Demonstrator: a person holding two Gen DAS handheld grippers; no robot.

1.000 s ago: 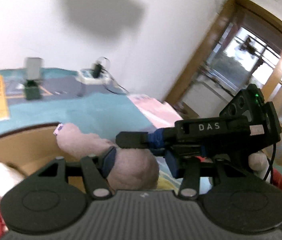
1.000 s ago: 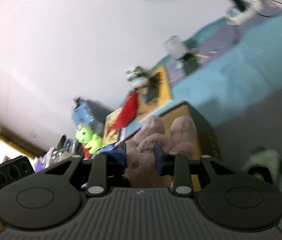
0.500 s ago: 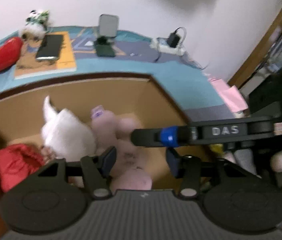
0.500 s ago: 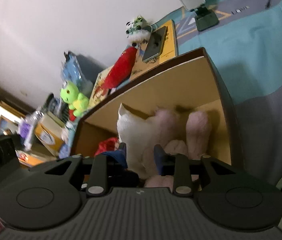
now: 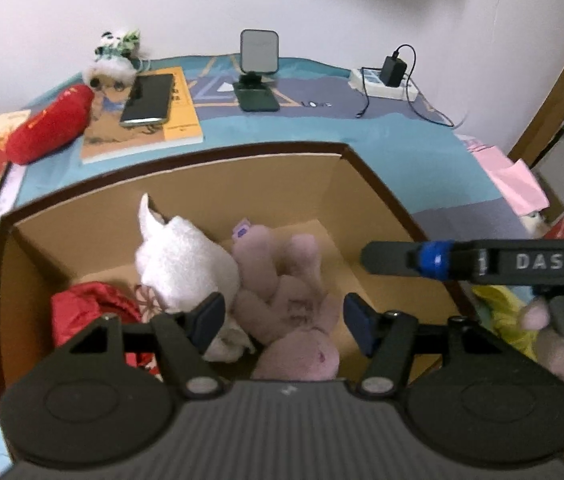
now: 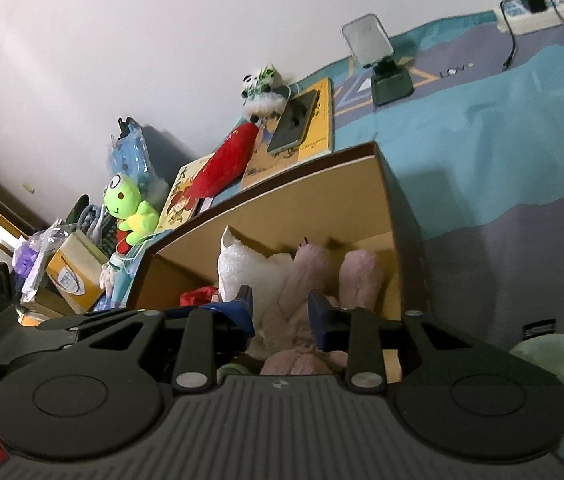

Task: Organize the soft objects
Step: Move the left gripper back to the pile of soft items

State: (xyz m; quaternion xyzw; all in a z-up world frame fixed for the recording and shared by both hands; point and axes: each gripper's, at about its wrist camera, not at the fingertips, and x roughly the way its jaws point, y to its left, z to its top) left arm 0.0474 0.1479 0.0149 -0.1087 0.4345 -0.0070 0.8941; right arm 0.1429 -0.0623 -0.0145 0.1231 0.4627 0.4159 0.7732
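Note:
A pink plush bunny point(image 5: 282, 304) lies inside the open cardboard box point(image 5: 201, 156), leaning on a white plush point(image 5: 177, 256). A red soft item point(image 5: 81, 312) fills the box's left corner. My left gripper point(image 5: 282, 318) hovers over the bunny with its jaws wide open and its pads clear of the fur. In the right wrist view my right gripper point(image 6: 280, 314) is open, and I see the bunny point(image 6: 294, 280) beyond its fingertips, with the white plush point(image 6: 241, 268) to the left. In the left wrist view one of the right gripper's fingers point(image 5: 402, 260) ends just right of the bunny, apart from it.
Behind the box lie a red plush roll point(image 5: 49, 124), a phone point(image 5: 147, 98) on a book, a panda plush point(image 5: 115, 48), a phone stand point(image 5: 257, 72) and a power strip point(image 5: 386, 80). A green frog plush point(image 6: 125, 204) sits among clutter on the left. A pale green plush point(image 6: 550, 356) lies right of the box.
Both grippers have sunk and tipped down toward the box. The pink bunny, held aloft before, now lies in the box. The left jaws have widened and the right finger has drawn back off the bunny.

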